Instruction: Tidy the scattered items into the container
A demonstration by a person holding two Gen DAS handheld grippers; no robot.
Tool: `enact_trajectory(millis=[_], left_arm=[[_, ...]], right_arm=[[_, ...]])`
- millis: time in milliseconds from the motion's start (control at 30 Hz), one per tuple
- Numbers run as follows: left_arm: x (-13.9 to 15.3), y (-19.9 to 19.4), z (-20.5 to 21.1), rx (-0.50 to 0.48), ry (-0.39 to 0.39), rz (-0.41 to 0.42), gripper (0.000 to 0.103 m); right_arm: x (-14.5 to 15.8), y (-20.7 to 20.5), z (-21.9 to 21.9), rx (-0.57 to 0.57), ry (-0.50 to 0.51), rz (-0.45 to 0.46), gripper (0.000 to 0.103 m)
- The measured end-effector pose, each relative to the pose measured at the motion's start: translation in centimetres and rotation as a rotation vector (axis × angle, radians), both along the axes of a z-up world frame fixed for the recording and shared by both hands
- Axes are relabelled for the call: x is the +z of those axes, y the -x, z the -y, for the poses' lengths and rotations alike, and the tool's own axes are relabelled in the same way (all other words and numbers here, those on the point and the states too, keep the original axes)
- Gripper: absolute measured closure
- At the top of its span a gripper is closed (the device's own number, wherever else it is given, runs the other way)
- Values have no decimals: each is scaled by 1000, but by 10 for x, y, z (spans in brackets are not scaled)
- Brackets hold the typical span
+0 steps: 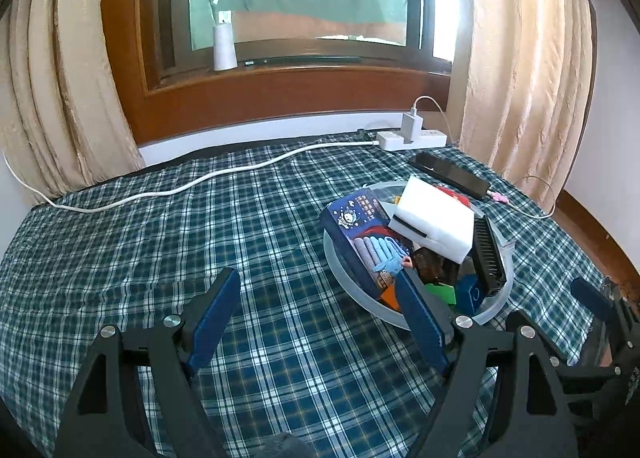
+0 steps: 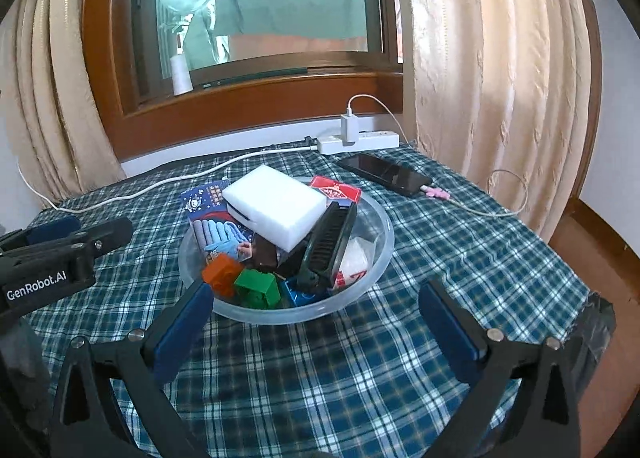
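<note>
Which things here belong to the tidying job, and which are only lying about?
Job:
- clear plastic bowl
- white foam sponge block
- black comb
- orange, green toy blocks
- blue picture box

Lying about:
- black phone
- white power strip
- white thread spool

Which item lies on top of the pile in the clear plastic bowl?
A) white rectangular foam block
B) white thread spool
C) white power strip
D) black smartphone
A: the white rectangular foam block rests atop the other items in the clear plastic bowl.
</note>
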State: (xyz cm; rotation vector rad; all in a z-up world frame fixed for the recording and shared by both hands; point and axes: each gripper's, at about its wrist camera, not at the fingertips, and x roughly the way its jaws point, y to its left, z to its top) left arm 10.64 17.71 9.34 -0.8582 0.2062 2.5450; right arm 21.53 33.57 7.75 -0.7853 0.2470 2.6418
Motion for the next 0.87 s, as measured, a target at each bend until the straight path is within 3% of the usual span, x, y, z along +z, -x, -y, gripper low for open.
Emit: enact_trajectory(millis=[267,467,867], left_arm=[[0,-14,-10,22,65,-37,20],[-5,-11,-14,-22,45,17,20],[-15,-10,-22,-41,89,19,20]], right_arm=[[-8,-1,9,18,-12,31,0],[-15,0,7,26,16,44,0],[-23,3,7,42,59,65,0]])
